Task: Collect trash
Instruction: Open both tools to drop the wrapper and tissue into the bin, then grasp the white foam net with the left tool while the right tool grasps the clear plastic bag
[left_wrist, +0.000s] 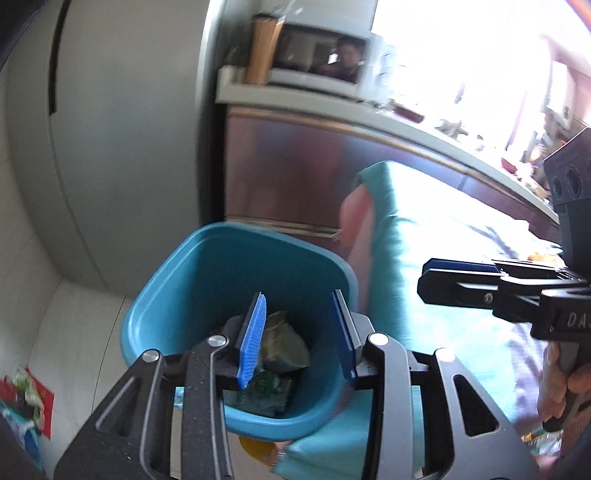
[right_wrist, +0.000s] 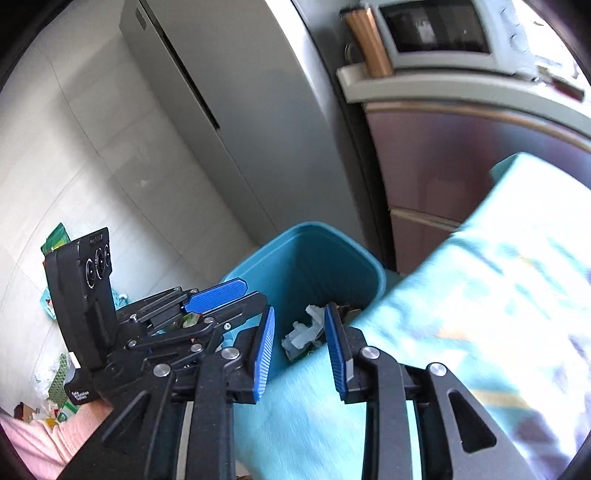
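Hovering over blue trash bin beside teal-clothed table — left gripper and right gripper both released, nothing between pads — crumpled trash lying straight below, left nearer.

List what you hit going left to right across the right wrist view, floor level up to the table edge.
Trash on the floor → left gripper → blue bin with crumpled trash inside → teal tablecloth.
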